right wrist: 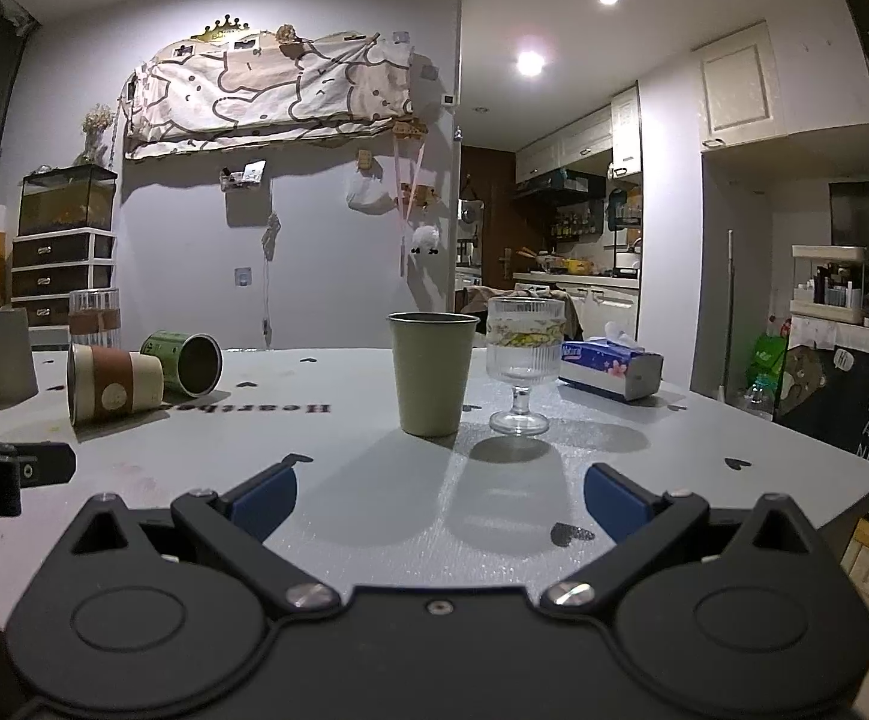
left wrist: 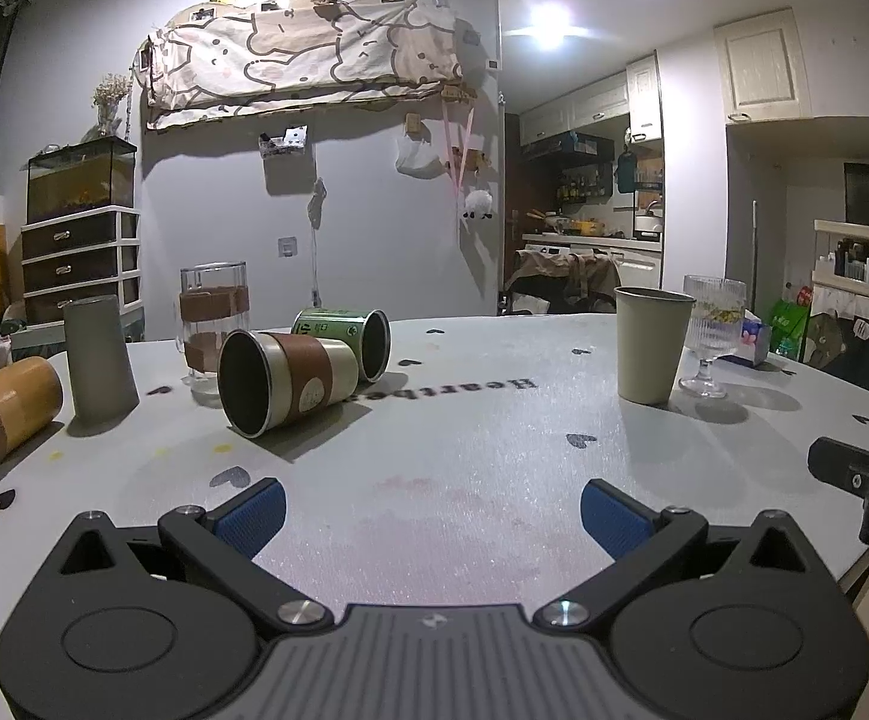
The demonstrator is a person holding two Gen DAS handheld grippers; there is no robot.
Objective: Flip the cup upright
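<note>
A cream cup with a brown sleeve [left wrist: 287,381] lies on its side on the white table [left wrist: 464,468], mouth toward me; it also shows in the right wrist view [right wrist: 113,383]. A green cup [left wrist: 353,339] lies on its side behind it, also in the right wrist view [right wrist: 185,362]. A bamboo cup [left wrist: 5,411] lies on its side at far left. A grey cup [left wrist: 100,360] stands mouth down. An olive cup [right wrist: 431,372] stands upright. My left gripper [left wrist: 432,516] is open and empty, short of the cream cup. My right gripper [right wrist: 440,501] is open and empty before the olive cup.
A glass with a brown band [left wrist: 213,324] stands behind the fallen cups. A ribbed stem glass [right wrist: 521,366] and a tissue box [right wrist: 611,367] stand right of the olive cup. The table edge [right wrist: 854,480] runs at right. The right gripper's tip [left wrist: 866,480] shows at the left view's edge.
</note>
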